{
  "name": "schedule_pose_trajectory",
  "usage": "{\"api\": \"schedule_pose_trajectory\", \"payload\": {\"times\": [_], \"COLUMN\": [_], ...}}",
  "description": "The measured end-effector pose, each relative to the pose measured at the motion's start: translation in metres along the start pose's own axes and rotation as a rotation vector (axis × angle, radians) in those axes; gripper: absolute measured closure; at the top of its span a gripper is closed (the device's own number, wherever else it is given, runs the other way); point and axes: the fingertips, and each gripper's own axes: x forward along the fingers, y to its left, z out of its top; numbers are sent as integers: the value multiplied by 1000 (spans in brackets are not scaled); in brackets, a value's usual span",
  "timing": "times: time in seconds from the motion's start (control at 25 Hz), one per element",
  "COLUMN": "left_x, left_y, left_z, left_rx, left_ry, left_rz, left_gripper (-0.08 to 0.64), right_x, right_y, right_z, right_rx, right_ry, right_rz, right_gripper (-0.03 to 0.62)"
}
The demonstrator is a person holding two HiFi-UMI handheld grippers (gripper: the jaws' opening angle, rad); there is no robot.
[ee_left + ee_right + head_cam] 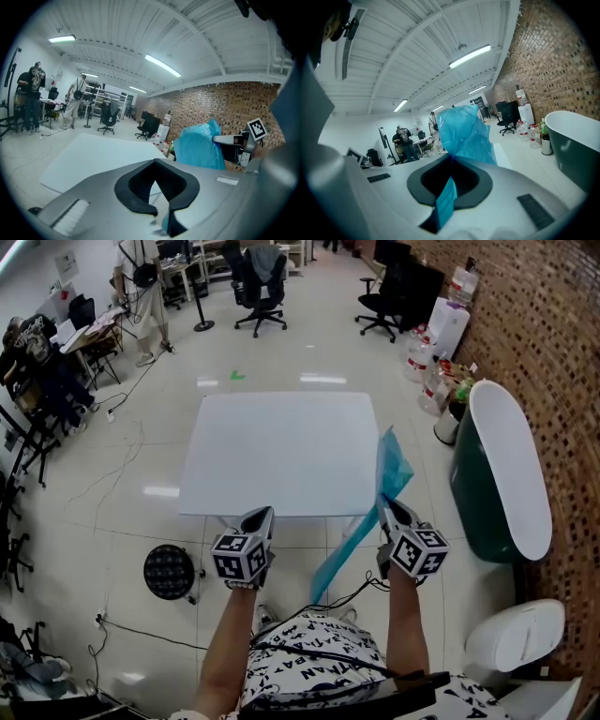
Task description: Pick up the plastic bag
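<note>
- The white table (277, 451) stands just ahead of your 2 grippers, its top bare.
- The blue plastic bag (392, 465) is off the table, held in the air at its near right corner. It bunches up above your right gripper, and a long tail hangs down and left between your arms.
- Your right gripper (451, 157) has its jaws pressed together on the plastic bag, pinching it at a gathered neck.
- Your left gripper (157, 161) has its jaws pressed together with nothing between them, near the table's front edge.
- The tail's lower end is hard to make out against your patterned shirt (314, 657).
</note>
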Motion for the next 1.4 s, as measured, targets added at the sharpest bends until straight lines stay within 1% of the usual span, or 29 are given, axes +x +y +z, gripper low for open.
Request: {"api": "schedule_pose_trajectory", "payload": {"times": [0.16, 0.24, 0.36, 0.52, 0.64, 0.72, 0.8, 0.88, 0.96, 1.04, 1.16, 1.24, 1.32, 1.4], "left_x": [9, 16, 27, 33, 40, 45, 51, 58, 65, 72, 78, 76, 71, 65], "left_y": [-3, -6, -12, -20, -23, -19, -9, 4, 17, 32, 59, 78, 98, 115], "left_z": [-4, -6, -12, -27, -33, -37, -39, -41, -43, -44, -44, -45, -50, -59], "left_rx": [-5, -10, -18, -30, -48, -62, -74, -89, -100, -111, -131, -143, -158, -179], "left_ry": [20, 32, 45, 55, 56, 60, 64, 74, 90, 103, 128, 147, 163, 179], "left_rz": [17, 33, 57, 91, 124, 141, 153, 157, 158, 165, 186, 205, 228, 249], "left_gripper": [560, 560, 560, 560, 560, 560, 560, 560, 560, 560, 560, 560, 560, 560], "right_x": [-4, -4, 1, 27, 73, 115, 166, 220, 272, 319, 365, 383, 395, 395], "right_y": [-33, -55, -86, -121, -143, -145, -132, -109, -85, -59, -6, 31, 61, 83], "right_z": [21, 36, 59, 94, 126, 138, 142, 137, 115, 81, 16, -41, -101, -156], "right_rx": [40, 42, 18, -63, -138, -189, -255, -336, -448, -611, -857, -1002, -1093, -1141], "right_ry": [-14, -18, -27, -26, -7, 26, 61, 94, 147, 222, 338, 415, 482, 540], "right_rz": [0, -1, 3, 32, 60, 85, 118, 150, 188, 253, 411, 522, 618, 699], "right_gripper": [591, 591, 591, 591, 591, 591, 591, 591, 589, 591, 591, 591, 591, 589]}}
